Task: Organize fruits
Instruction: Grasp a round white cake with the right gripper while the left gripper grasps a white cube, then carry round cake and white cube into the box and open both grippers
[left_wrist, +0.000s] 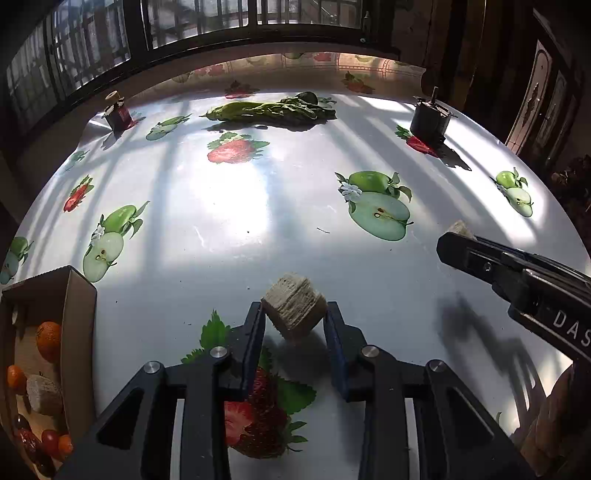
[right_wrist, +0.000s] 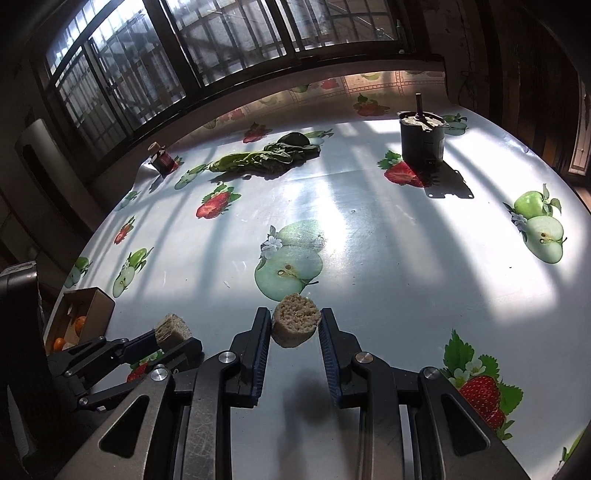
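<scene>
My left gripper (left_wrist: 294, 310) is shut on a beige, fibrous, blocky chunk (left_wrist: 291, 299), held by its corners just above the tablecloth. In the right wrist view the same gripper (right_wrist: 173, 338) shows at the left with its chunk (right_wrist: 173, 326). My right gripper (right_wrist: 294, 314) is shut on a round beige chunk (right_wrist: 295, 321) with a porous cut face. It enters the left wrist view from the right (left_wrist: 452, 242), the chunk (left_wrist: 460, 227) peeking past its tip. A cardboard box (left_wrist: 79, 325) at the near left holds oranges (left_wrist: 48, 339), another beige chunk (left_wrist: 44, 393) and small dark red fruits.
The table (left_wrist: 229, 206) wears a glossy cloth printed with apples and strawberries. Leafy greens (left_wrist: 273, 110) lie at the far middle, a small red jar (left_wrist: 118, 112) at the far left, and a dark metal can (left_wrist: 430, 118) at the far right. Barred windows stand behind.
</scene>
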